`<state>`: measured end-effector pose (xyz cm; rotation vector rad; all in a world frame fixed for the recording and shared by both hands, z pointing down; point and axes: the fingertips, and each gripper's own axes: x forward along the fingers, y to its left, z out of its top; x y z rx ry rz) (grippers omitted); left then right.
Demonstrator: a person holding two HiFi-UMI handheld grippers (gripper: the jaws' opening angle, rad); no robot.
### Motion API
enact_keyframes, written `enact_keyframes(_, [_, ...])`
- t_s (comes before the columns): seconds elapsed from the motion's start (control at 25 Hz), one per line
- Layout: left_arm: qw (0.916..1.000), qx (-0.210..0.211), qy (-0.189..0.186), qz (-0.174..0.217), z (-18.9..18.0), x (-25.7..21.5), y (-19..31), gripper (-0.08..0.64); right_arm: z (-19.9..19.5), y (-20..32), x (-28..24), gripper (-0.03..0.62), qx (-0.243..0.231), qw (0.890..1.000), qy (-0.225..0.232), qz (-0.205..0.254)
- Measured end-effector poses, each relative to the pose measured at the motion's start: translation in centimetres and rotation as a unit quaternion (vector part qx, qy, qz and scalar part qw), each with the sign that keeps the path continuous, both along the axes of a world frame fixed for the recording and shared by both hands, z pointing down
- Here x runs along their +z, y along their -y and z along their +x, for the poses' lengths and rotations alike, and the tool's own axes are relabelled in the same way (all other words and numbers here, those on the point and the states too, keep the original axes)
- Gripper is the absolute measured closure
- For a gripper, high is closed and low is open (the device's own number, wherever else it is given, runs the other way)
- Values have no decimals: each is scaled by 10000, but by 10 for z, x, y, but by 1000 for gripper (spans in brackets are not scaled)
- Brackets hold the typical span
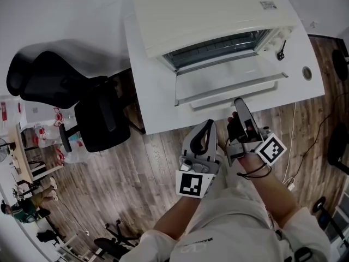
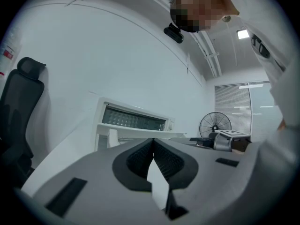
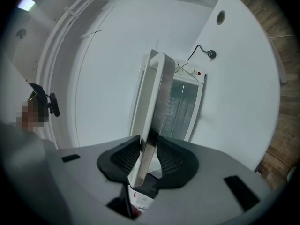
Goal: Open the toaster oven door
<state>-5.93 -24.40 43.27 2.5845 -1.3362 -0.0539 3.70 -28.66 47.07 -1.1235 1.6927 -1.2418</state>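
The white toaster oven (image 1: 218, 12) stands on a white table (image 1: 146, 86). Its glass door (image 1: 229, 81) hangs open, folded down almost flat toward me. My right gripper (image 1: 239, 103) reaches the door's front edge and is shut on the door handle (image 3: 151, 125), which runs as a pale bar between the two pads. The oven's cavity (image 3: 183, 107) shows behind the door. My left gripper (image 1: 208, 127) hovers just off the table's near edge, left of the right one. Its jaws are shut with nothing between them (image 2: 153, 146). It faces the oven (image 2: 133, 120).
A black office chair (image 1: 60, 86) stands left of the table. A black cable (image 1: 281, 52) hangs at the oven's right side, near a round grommet hole (image 1: 307, 72) in the tabletop. A standing fan (image 2: 214, 124) is farther off. Wood floor lies below me.
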Motion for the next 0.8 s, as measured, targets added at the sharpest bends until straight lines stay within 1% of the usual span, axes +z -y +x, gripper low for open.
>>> enact_keyframes(0.12, [10000, -42, 32, -25, 5, 6, 0, 552, 0, -3, 6, 469, -49, 9999, 73, -68])
enact_keyframes(0.24, [10000, -81, -20, -13, 9, 4, -1, 551, 2, -8, 10, 469, -67, 9999, 60, -111])
enact_keyframes(0.52, [9999, -104, 17, -113, 10, 12, -8, 551, 1, -18, 24, 471, -167, 9994, 70, -280])
enact_keyframes(0.8, [9998, -127, 88, -144, 11, 18, -13, 551, 1, -23, 32, 471, -193, 9992, 62, -337])
